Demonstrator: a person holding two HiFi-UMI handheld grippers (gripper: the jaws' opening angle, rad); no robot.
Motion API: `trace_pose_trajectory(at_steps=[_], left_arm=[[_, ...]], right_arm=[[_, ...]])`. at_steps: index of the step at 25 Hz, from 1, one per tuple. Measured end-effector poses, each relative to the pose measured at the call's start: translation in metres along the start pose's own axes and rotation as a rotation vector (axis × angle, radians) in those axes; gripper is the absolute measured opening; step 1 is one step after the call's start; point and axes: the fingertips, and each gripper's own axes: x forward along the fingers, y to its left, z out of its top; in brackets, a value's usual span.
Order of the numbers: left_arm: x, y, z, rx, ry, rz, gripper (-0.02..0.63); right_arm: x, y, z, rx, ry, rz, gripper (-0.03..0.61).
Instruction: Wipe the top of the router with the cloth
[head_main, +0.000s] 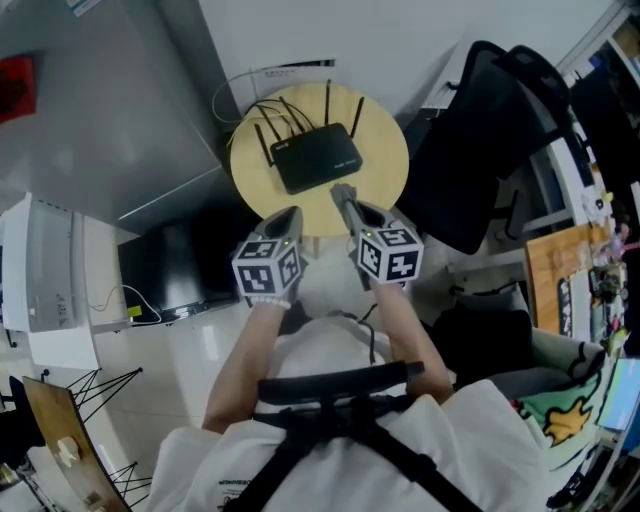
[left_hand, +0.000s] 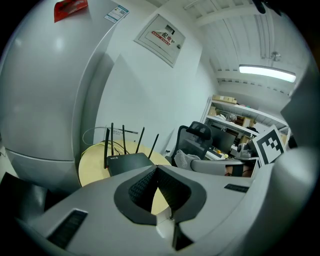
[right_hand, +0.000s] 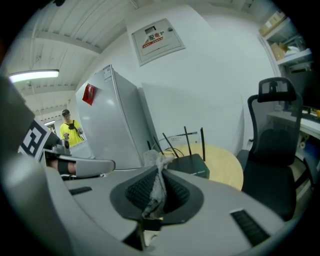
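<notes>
The router is sitting flat near the middle of the round wooden worktop. Its antennas are standing up along the far edge. It is lying ahead of both claws, apart from them, and nothing is touching it.

Your right claw is squeezing the cloth. A grey, crumpled fold is bunching between the pads, with a tuft poking out past the tips and a tail hanging down behind. Your left claw is pressing tip to tip with nothing between, hovering beside the right one, short of the worktop's near edge.

The cloth is looking soft and limp, so it is probably going to drag and fold rather than push. The hold you are taking near its middle seems sound, as long as the tuft past the tips is what is meeting the lid.

The router is likely light, hard plastic with a smooth top, so it may be sliding about under a wipe. If it is shifting, your left claw could be steadying it at a side edge or front corner, well clear of the thin antennas, which are looking easy to knock or bend. The wiping itself is not yet beginning.
</notes>
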Motion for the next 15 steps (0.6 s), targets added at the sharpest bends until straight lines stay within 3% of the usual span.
trace_pose_trajectory(at_steps=[15], left_arm=[[-0.0009, 0.0002, -0.0030, -0.018, 0.004, -0.001, -0.011]], right_arm=[[0.0038, 0.0037, 0.0017, 0.021, -0.003, 0.027, 0.034]])
